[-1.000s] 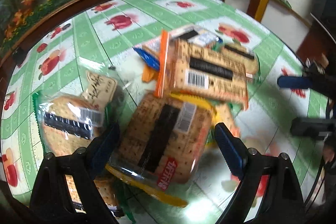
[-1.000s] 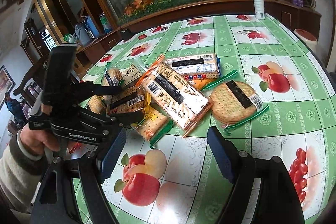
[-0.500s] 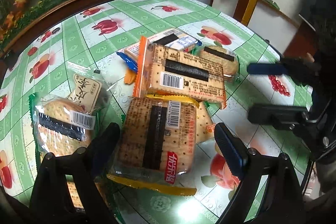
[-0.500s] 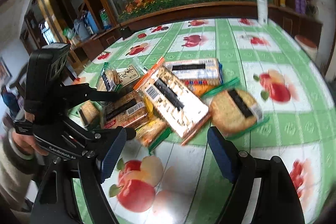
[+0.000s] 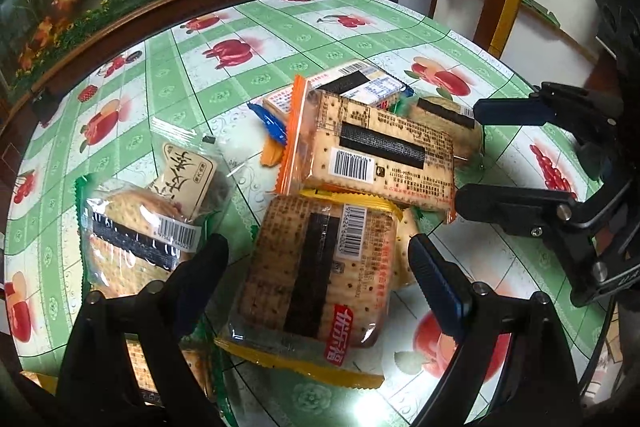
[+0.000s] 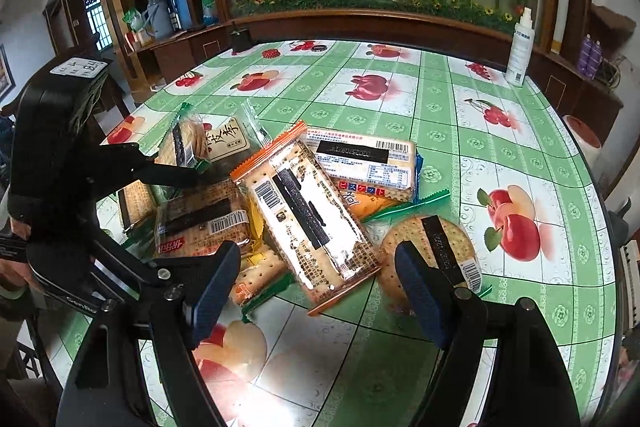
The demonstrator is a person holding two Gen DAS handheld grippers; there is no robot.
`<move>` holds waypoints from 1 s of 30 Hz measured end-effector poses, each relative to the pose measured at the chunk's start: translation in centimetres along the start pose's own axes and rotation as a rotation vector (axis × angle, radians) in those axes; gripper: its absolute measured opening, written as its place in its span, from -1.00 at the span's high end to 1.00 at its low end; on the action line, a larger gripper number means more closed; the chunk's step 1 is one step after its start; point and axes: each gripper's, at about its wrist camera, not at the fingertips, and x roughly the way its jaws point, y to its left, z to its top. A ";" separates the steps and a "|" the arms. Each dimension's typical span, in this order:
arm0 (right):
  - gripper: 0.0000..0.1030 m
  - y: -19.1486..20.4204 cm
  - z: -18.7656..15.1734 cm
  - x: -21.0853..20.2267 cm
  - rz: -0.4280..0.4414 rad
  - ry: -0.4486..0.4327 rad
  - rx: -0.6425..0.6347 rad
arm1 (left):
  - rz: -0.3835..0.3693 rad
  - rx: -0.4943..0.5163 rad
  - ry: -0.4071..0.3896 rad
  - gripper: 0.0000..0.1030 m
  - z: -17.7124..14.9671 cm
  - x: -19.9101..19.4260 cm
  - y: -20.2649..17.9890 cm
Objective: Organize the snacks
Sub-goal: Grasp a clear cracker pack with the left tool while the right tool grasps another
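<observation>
The yellow-edged cracker pack (image 5: 320, 267) lies between our left gripper (image 5: 316, 259)'s spread jaws, near the table (image 5: 256, 39)'s near edge. We judge it light, its film slippery and the crackers brittle, so we would pinch its long sides gently. Our right gripper (image 6: 316, 283) hangs unclenched and empty above the orange-edged pack (image 6: 312, 215).

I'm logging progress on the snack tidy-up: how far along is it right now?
Nothing looks sorted yet: the cracker packs lie in one overlapping heap on the table. Nothing is in hand: the left tool hangs open around the yellow-edged cracker pack, not pressing on it, and the right tool is open near the orange-edged cracker pack. All the sorting is left, the round cracker pack included.
</observation>
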 end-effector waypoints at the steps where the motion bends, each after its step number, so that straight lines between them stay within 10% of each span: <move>1: -0.55 0.1 0.0 0.0 -0.003 0.000 -0.003 | 0.009 0.005 0.000 -0.78 0.0 0.1 -0.1; 7: -0.55 0.3 0.2 0.5 -0.007 0.009 -0.024 | 0.033 -0.011 -0.014 -0.72 -0.1 -0.1 0.1; 9: -0.55 0.3 0.3 0.8 -0.010 0.014 -0.032 | 0.024 -0.011 -0.012 -0.41 -0.1 -0.1 0.0; 30: -0.54 2.5 1.5 5.7 -0.018 0.133 -0.241 | 0.056 -0.237 -0.041 -0.38 -4.3 -3.2 1.2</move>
